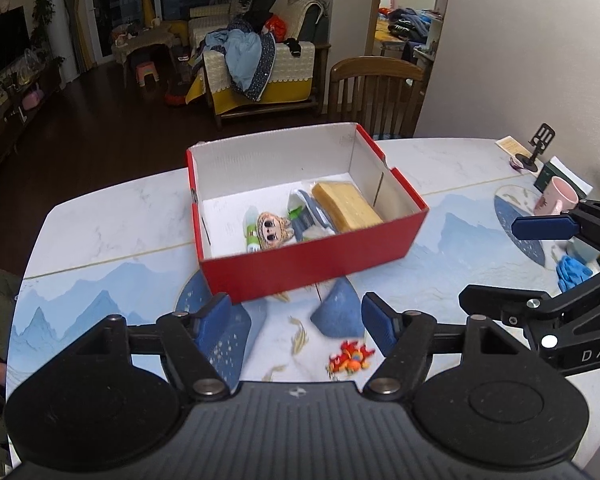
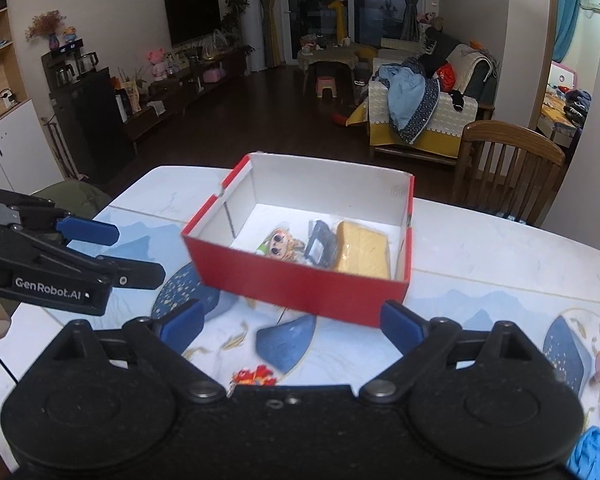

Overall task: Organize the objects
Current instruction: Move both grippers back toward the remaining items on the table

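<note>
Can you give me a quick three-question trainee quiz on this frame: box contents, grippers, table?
1. True or false: the red box has its lid on.
2. Which item lies farthest right inside the box in the left wrist view? A) yellow block B) doll head C) glue stick
3. Fill in: the small red toy lies on the ___, outside the box.

Key
1. False: it is open-topped, contents visible.
2. A.
3. table, between box and left gripper. Both the left gripper and the right gripper are open and hold nothing.
</note>
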